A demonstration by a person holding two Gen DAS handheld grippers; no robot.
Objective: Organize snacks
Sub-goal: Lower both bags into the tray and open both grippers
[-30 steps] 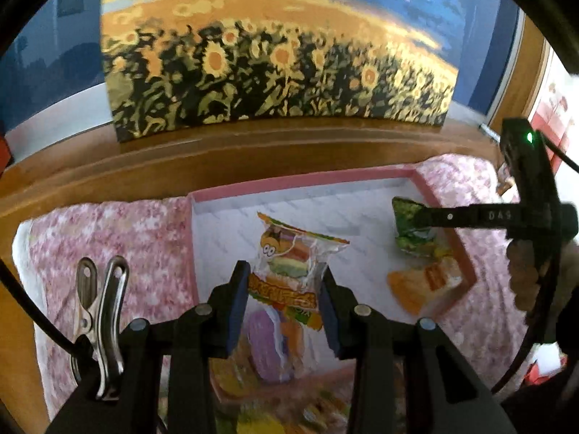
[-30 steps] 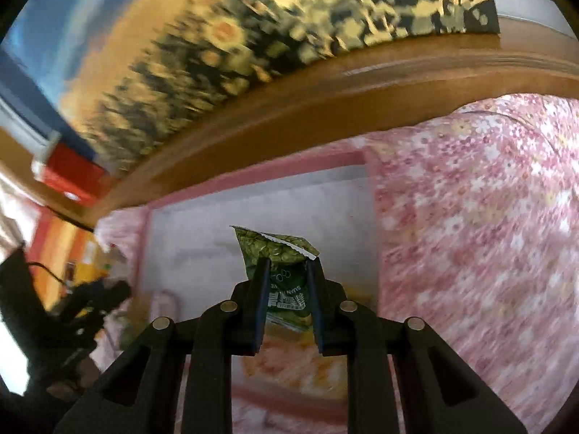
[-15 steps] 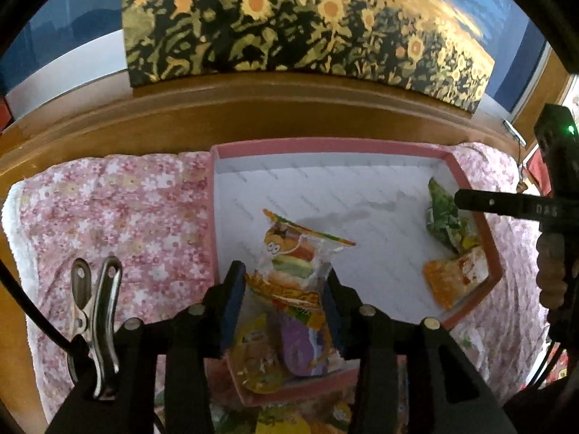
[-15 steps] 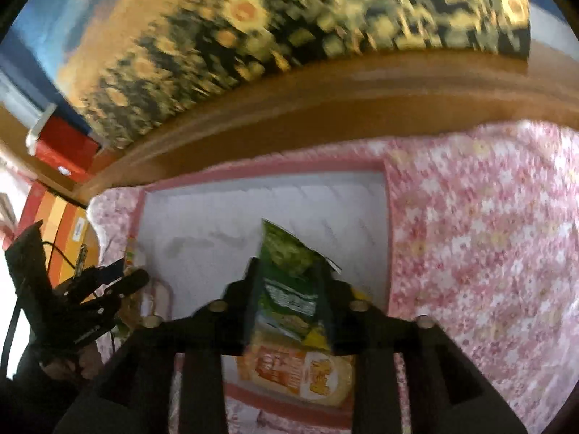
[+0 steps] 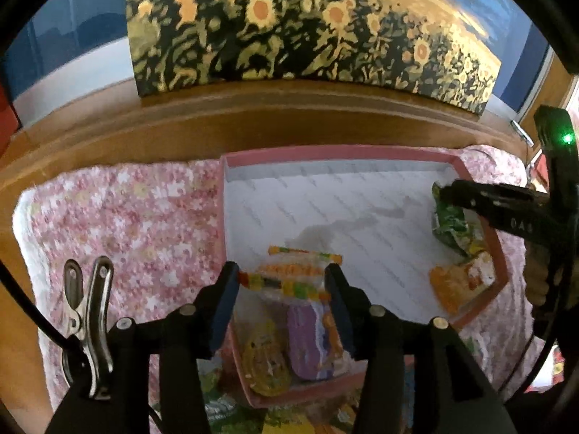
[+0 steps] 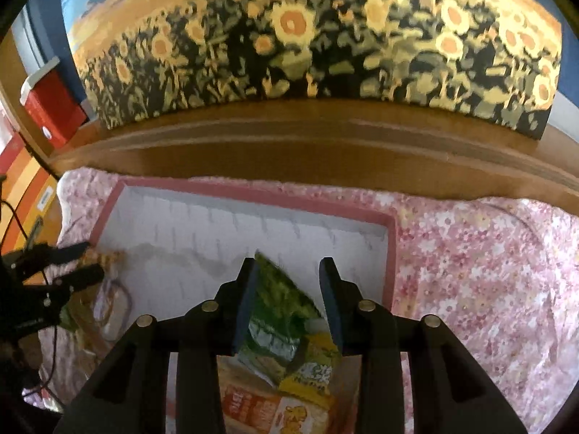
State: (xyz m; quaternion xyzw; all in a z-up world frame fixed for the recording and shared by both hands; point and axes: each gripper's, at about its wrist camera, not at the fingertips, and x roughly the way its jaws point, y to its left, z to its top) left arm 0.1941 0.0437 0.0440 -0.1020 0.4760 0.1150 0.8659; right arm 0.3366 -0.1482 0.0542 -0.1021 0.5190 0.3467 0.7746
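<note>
Snacks lie partly sorted in a pink-rimmed tray point(image 5: 336, 152) with a white floor, which sits on a pink floral cloth point(image 5: 119, 217) spread over a wooden bench point(image 5: 289, 115); a large sunflower painting point(image 5: 307, 25) leans along the far side, with blue wall behind it and a red box point(image 6: 50, 105) at the far left of the right wrist view. At the tray's right edge a green packet point(image 6: 282, 300) rests tilted over a yellow packet point(image 6: 315, 376) and an orange packet point(image 5: 457, 282). At the near left corner a clear candy bag with a striped top point(image 5: 293, 278) lies over a purple packet point(image 5: 307, 340) and a yellow round packet point(image 5: 264, 358). The left gripper point(image 5: 286, 300) has its fingers apart on either side of the candy bag, and the right gripper point(image 6: 286, 300) likewise stands with fingers spread around the green packet, the left one touching it or nearly so and the right one showing a gap, so both snacks appear set down rather than gripped. More bright wrappers point(image 5: 224, 405) show past the tray's near rim on the cloth, so some sorting seems to be left, and most of the tray floor is bare. A metal clip point(image 5: 87, 311) hangs at the left gripper's side.
</note>
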